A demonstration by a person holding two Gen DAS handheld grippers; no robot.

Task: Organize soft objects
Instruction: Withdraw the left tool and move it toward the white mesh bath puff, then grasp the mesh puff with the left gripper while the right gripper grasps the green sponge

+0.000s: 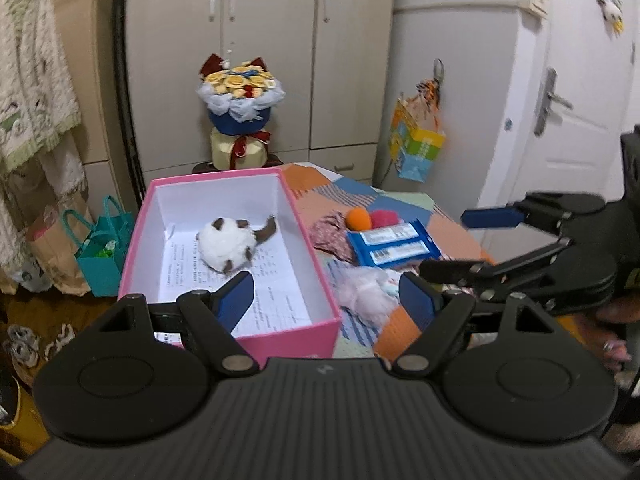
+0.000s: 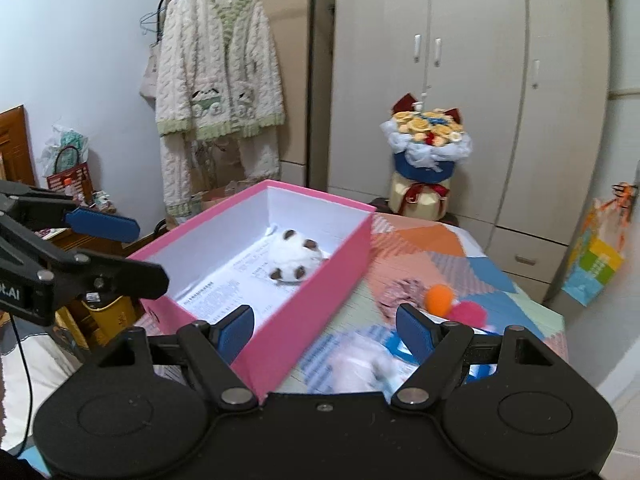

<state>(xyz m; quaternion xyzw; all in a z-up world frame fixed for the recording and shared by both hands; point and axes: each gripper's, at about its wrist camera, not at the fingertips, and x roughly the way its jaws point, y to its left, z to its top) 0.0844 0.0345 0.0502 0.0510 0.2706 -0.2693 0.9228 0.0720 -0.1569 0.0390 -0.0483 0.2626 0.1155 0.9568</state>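
Note:
A pink box [image 1: 296, 336] with a white inside stands on the patchwork-covered table [image 1: 404, 200]. A white and brown plush [image 1: 228, 246] lies in it on printed paper. Right of the box lie a patterned fabric scrunchie [image 1: 330, 232], an orange ball [image 1: 357, 218], a pink ball [image 1: 384, 218], blue packets [image 1: 394, 246] and a pale pink fluffy item in clear wrap [image 1: 366, 294]. My left gripper [image 1: 326, 298] hangs open over the box's near right corner, holding nothing. My right gripper [image 2: 326, 330] is open and empty above the box's near wall [image 2: 320, 292] and the wrapped fluffy item [image 2: 356, 368].
A flower bouquet [image 1: 240, 92] stands behind the table before a wardrobe. A teal bag [image 1: 104, 256] and paper bags sit on the floor at the left. A fleecy robe [image 2: 218, 80] hangs on a rack. A colourful bag [image 1: 416, 144] hangs near the white door [image 1: 580, 80].

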